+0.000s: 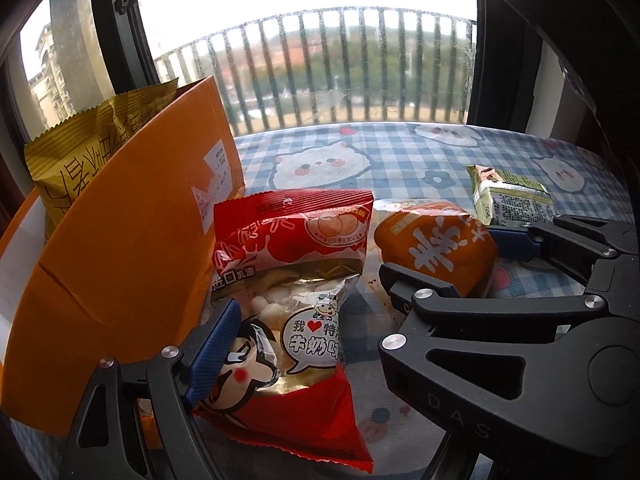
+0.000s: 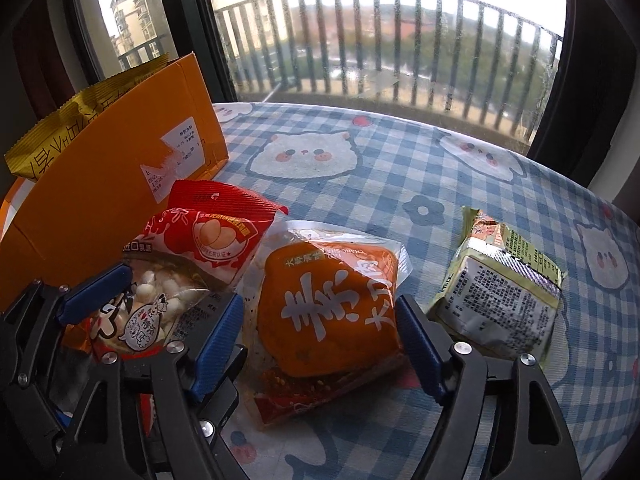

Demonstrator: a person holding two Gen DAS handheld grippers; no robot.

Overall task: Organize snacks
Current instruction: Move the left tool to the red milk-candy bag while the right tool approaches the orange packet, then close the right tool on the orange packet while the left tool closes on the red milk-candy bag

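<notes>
Tongs on the right (image 2: 320, 340) straddle the orange vacuum-sealed pouch (image 2: 328, 300), spread wide with a blue ribbed pad on each flank, so it lies dead ahead, long axis running away from them. Left tongs (image 2: 148, 304) are clenched on the crinkly red bag (image 1: 288, 300) of white candies beside the orange cardboard box (image 1: 132, 220). A green foil pack (image 2: 496, 292) waits rightward on the checked desk (image 2: 400, 168).

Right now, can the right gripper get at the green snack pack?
Probably yes. The right gripper is open around the orange packet, and the green snack pack lies flat just outside its right-hand finger, with only bare tablecloth around it. It would need to clear the orange packet first.
</notes>
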